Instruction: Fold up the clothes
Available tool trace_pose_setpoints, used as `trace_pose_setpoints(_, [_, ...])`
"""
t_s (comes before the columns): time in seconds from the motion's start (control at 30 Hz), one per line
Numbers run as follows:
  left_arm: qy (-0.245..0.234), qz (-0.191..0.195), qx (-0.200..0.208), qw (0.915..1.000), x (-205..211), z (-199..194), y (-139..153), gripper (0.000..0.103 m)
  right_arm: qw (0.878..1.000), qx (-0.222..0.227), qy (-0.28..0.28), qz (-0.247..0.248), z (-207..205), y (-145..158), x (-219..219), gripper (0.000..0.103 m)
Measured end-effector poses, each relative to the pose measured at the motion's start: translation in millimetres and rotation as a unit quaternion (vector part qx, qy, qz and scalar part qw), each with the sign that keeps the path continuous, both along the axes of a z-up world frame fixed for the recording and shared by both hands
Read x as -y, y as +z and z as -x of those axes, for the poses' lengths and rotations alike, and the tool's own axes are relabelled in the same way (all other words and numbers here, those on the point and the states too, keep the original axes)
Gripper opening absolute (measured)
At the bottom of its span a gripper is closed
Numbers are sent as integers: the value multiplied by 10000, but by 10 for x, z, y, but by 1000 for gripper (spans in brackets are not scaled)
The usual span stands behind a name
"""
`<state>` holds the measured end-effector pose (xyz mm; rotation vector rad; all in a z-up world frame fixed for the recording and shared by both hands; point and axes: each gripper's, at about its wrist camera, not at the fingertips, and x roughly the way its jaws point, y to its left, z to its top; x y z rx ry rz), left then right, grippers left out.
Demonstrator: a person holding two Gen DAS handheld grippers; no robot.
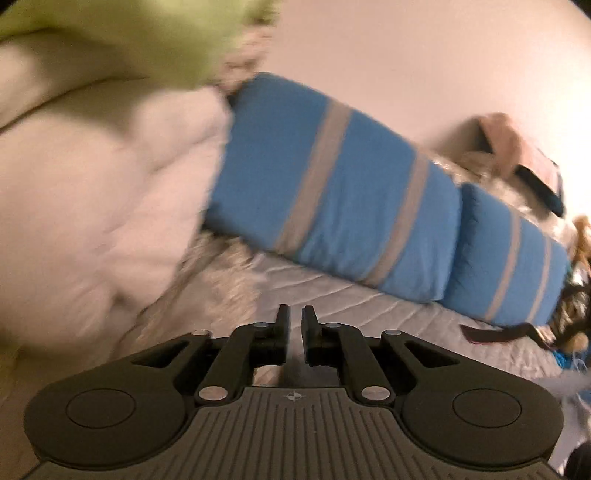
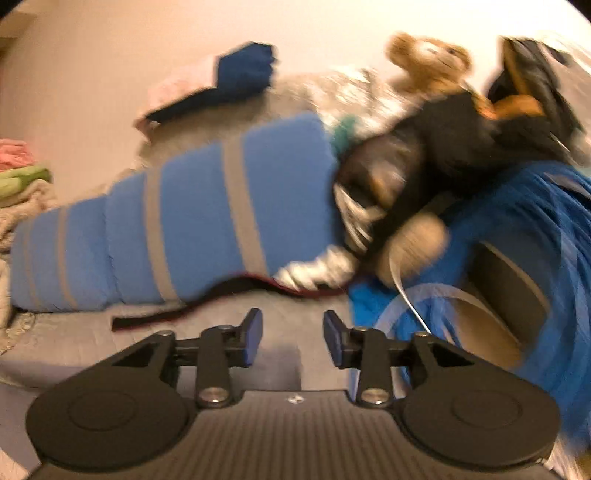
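Note:
My left gripper (image 1: 295,325) hangs above the grey bedsheet (image 1: 332,295), jaws nearly closed with a narrow gap and nothing between them. A blurred white garment (image 1: 92,206) and a light green one (image 1: 147,33) lie to its left. My right gripper (image 2: 292,334) is open and empty above the sheet (image 2: 147,354). A blue garment with white printed lines (image 2: 498,258) lies to its right. A dark strap (image 2: 177,314) lies just ahead of it.
Two blue cushions with grey stripes (image 1: 332,192) (image 2: 184,229) lean along the wall. A teddy bear (image 2: 428,62), dark clothes (image 2: 450,125) and a black bag (image 2: 535,81) pile at the right. Folded clothes (image 2: 22,173) sit far left. A pink and navy item (image 2: 221,81) lies behind.

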<state>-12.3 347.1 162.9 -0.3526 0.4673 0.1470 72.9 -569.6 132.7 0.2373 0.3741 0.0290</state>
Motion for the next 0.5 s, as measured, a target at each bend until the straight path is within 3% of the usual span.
trace_pose_setpoints(0.07, [88,81,-23,9999,9,102,39,17,9997,-113,-1,194,160,-37,-41,64])
trace_pose_setpoints(0.17, [-57,-75,-172,9998,142,85,164,41,9979,-246,190,572,248,-24,-178,73])
trace_pose_setpoints(0.23, [-253,-238,-224,9991,292,55,250,44,9945,-297,377,929,289,-21,-293,79])
trace_pose_setpoints(0.3, [-478,-397,-229,9978,479,1,340,57,9887,-386,510,1356,303,-35,-427,87])
trace_pose_setpoints(0.4, [-813,-646,-213,9944,813,-66,417,62,9722,-518,712,2168,257,-99,-654,92])
trace_pose_setpoints(0.5, [-1204,-903,-229,9884,1189,-164,443,68,9446,-647,887,3092,189,-250,-884,96])
